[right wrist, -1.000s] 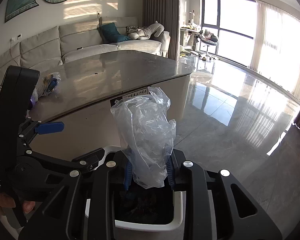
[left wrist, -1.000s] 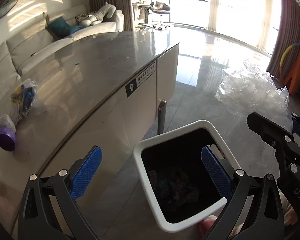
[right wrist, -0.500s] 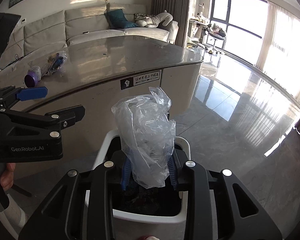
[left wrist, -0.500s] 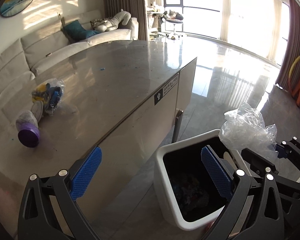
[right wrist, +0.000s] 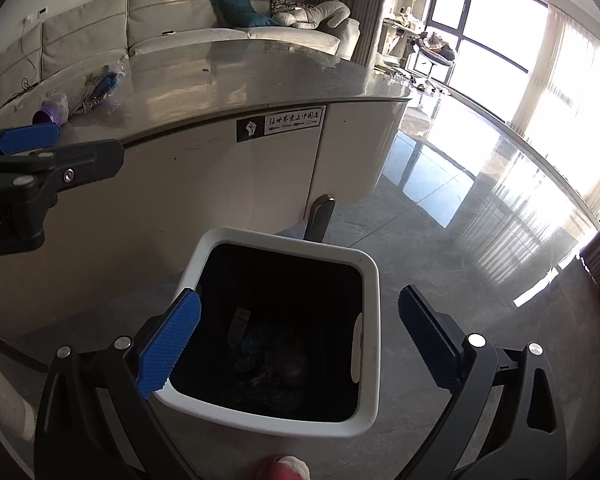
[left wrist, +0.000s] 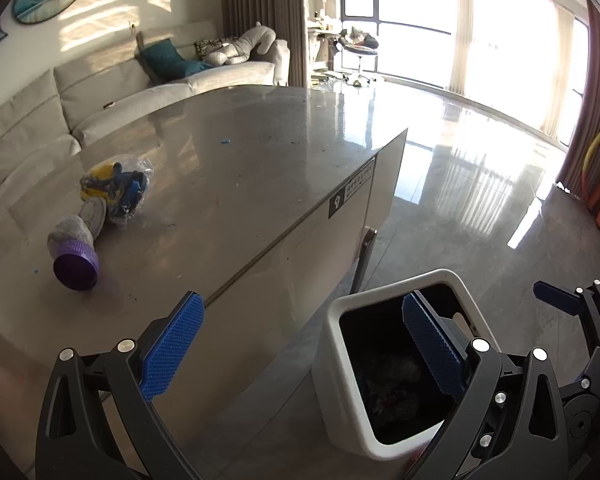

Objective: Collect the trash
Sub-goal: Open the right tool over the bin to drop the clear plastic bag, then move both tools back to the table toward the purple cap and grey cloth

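Left wrist view: left gripper (left wrist: 304,344) jaws spread wide, nothing between the blue pads (left wrist: 172,346). It hangs over the near edge of the grey stone countertop (left wrist: 236,168). White trash bin (left wrist: 340,392) stands on the floor just beside the counter's cabinet side, below and right of this gripper; dark interior, crumpled contents at the bottom, hard to identify. On the countertop, far left: a clear plastic bag of yellow and blue items (left wrist: 114,190), touching or nearly touching a grey bottle with purple cap (left wrist: 74,254) lying on its side, cap toward the camera. Small blue scrap (left wrist: 225,142) further back on the counter. Part of the right gripper (left wrist: 580,320) shows at the right edge.

Right wrist view: right gripper (right wrist: 296,342) jaws wide open and empty, directly above the trash bin (right wrist: 370,320), one pad over the bin's left rim, the other outside its right wall. Inside the bin: dim trash (right wrist: 260,352), including what looks like clear plastic; details not resolvable. Black label with white characters (right wrist: 280,124) on the cabinet front behind the bin. Left gripper (right wrist: 40,160) enters from the left, level with the counter edge. Bag (right wrist: 100,84) and purple-capped bottle (right wrist: 52,110) sit on the countertop's far left.
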A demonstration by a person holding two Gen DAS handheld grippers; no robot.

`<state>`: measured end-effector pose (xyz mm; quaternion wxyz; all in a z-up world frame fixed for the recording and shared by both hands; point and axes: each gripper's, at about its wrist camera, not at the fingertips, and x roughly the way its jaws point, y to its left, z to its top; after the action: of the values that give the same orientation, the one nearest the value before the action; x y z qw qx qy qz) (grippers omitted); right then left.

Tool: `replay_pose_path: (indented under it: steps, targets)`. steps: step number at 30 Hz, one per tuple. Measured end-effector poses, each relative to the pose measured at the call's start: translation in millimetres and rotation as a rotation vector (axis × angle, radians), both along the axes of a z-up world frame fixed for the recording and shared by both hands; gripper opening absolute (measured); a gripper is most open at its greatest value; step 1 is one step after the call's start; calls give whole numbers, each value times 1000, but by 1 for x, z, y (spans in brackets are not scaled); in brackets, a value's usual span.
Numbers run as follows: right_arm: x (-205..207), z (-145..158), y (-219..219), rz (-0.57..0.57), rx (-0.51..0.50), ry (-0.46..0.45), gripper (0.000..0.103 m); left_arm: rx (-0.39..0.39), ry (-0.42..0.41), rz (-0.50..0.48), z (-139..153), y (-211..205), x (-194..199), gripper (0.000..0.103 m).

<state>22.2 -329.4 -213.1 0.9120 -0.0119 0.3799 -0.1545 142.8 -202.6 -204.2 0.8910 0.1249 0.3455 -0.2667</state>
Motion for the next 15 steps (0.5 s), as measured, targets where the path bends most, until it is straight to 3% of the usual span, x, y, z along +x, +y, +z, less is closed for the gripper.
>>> replay_pose_path:
  steps: [4, 9, 15]
  targets:
    - [-4, 13, 4, 24, 31, -77, 99, -4, -11, 18, 2, 6, 1, 98]
    - [0, 26, 18, 73, -7, -126, 99, -11, -29, 43, 5, 15, 2, 98]
    - [14, 35, 32, 145, -32, -139, 99, -38, -54, 109, 16, 36, 11, 98]
